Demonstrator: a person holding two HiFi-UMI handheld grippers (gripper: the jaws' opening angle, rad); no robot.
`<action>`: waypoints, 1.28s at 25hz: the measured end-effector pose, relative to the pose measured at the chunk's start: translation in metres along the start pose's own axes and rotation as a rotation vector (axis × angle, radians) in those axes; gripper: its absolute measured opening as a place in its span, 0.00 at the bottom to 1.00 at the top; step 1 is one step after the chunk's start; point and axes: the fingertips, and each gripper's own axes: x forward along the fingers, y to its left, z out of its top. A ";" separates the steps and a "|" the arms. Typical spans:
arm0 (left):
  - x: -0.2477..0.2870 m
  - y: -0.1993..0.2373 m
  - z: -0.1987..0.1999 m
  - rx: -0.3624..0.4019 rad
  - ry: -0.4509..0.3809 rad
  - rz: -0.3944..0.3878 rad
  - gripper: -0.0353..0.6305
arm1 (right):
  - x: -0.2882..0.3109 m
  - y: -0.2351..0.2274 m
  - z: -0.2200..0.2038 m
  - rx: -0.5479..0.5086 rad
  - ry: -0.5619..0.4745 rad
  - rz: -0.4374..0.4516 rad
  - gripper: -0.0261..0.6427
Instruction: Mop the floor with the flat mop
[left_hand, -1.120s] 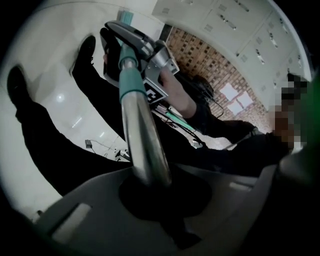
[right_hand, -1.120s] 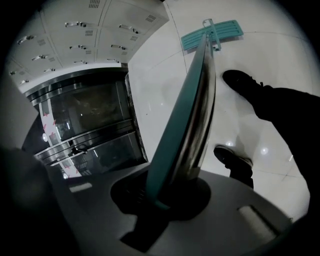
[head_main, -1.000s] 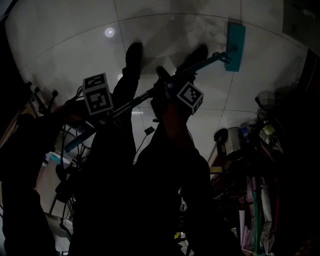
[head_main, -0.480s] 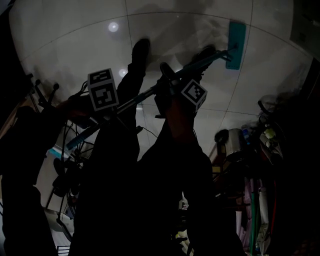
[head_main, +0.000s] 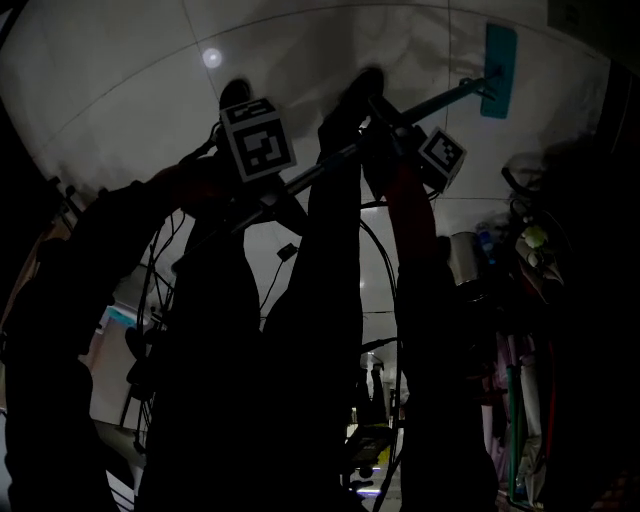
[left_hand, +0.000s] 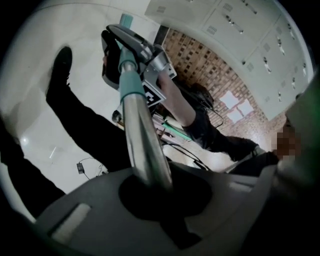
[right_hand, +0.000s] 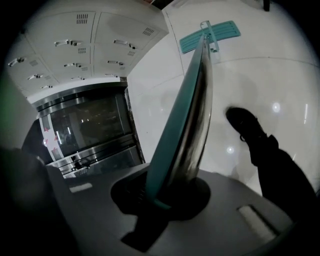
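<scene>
The flat mop's teal head (head_main: 498, 70) lies on the white tiled floor at the upper right of the head view; it also shows as a teal bar (right_hand: 210, 36) in the right gripper view. Its metal pole (head_main: 440, 100) runs down-left through both grippers. My right gripper (head_main: 400, 140) is shut on the pole (right_hand: 190, 125) nearer the head. My left gripper (head_main: 262, 195) is shut on the pole (left_hand: 142, 145) near its upper end, with the right gripper's marker cube (left_hand: 155, 95) ahead of it. The jaws themselves are dark.
My two dark legs and shoes (head_main: 236, 98) stand on the floor under the pole. A metal bin (head_main: 462, 258) and clutter of bottles and poles fill the right side. White lockers (right_hand: 95, 45) and a dark glass cabinet (right_hand: 92, 130) stand along one wall. Cables (head_main: 288, 252) trail on the floor.
Both grippers and the pole have moved up and to the right in the head view, and the mop head has slid farther away toward the upper right.
</scene>
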 end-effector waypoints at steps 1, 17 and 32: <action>0.006 -0.003 0.021 0.009 0.004 0.004 0.07 | -0.008 0.001 0.022 -0.006 -0.011 0.002 0.12; 0.040 -0.045 0.223 0.047 0.045 -0.025 0.06 | -0.069 0.027 0.241 -0.085 -0.093 0.013 0.13; -0.008 -0.008 0.003 0.044 0.114 0.058 0.06 | -0.006 0.033 0.024 -0.072 -0.073 0.025 0.12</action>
